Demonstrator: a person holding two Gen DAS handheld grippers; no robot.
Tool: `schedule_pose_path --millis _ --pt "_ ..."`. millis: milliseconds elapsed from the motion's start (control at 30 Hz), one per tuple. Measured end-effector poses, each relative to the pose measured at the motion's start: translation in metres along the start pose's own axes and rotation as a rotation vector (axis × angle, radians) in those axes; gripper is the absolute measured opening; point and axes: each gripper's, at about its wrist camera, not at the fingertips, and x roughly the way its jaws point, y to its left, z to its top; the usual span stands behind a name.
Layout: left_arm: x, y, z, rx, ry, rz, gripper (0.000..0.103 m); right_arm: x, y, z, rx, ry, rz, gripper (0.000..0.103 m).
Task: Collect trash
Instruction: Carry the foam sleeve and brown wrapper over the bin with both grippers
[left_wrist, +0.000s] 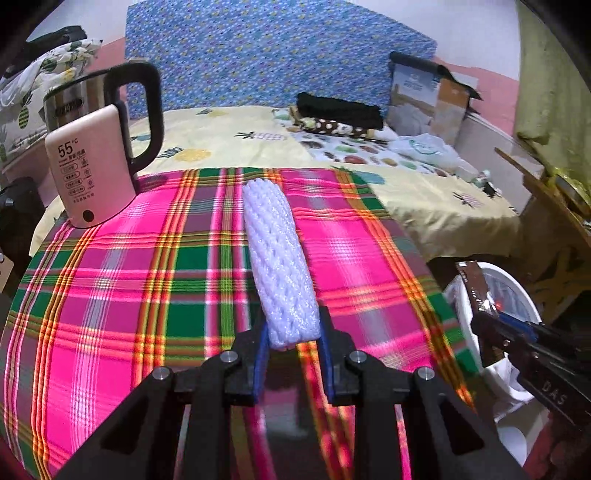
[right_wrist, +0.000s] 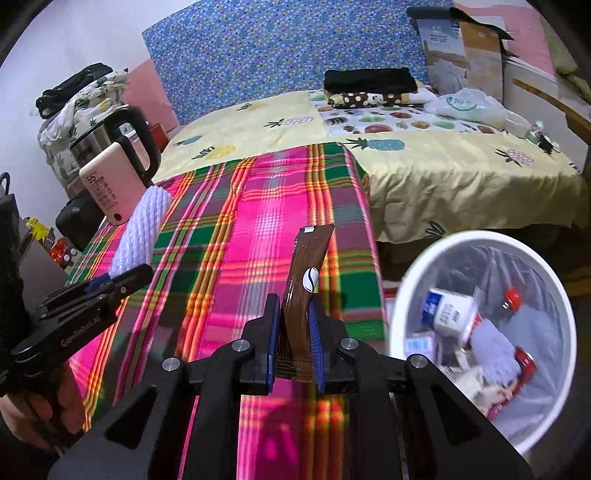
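Note:
My left gripper (left_wrist: 293, 338) is shut on the near end of a long white foam net sleeve (left_wrist: 277, 254), which sticks out forward over the pink plaid tablecloth (left_wrist: 129, 277). It also shows in the right wrist view (right_wrist: 142, 232), with the left gripper (right_wrist: 107, 286) at the left. My right gripper (right_wrist: 293, 325) is shut on a brown sachet wrapper (right_wrist: 304, 277) and holds it upright above the cloth, left of the white trash bin (right_wrist: 402, 295). The bin holds several pieces of trash. In the left wrist view the right gripper (left_wrist: 491, 321) and its sachet (left_wrist: 476, 284) are over the bin (left_wrist: 458, 295).
A pink electric kettle (left_wrist: 92, 166) stands at the table's far left corner. A bed with a yellow pineapple sheet (left_wrist: 258, 140) lies behind, with folded clothes (left_wrist: 340, 110), a plastic bag (left_wrist: 424, 147) and a box (left_wrist: 424, 96). A wooden frame (left_wrist: 546, 206) stands at the right.

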Motion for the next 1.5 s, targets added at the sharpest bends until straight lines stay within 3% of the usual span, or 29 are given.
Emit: schedule_pose_path --millis 533,1500 --pt "-0.031 -0.051 -0.023 0.083 -0.014 -0.102 0.025 -0.038 -0.020 -0.021 0.031 -0.047 -0.032 0.016" --pt "0.001 -0.165 -0.020 0.255 0.040 -0.312 0.025 -0.062 -0.104 -0.042 0.183 -0.074 -0.158 0.016"
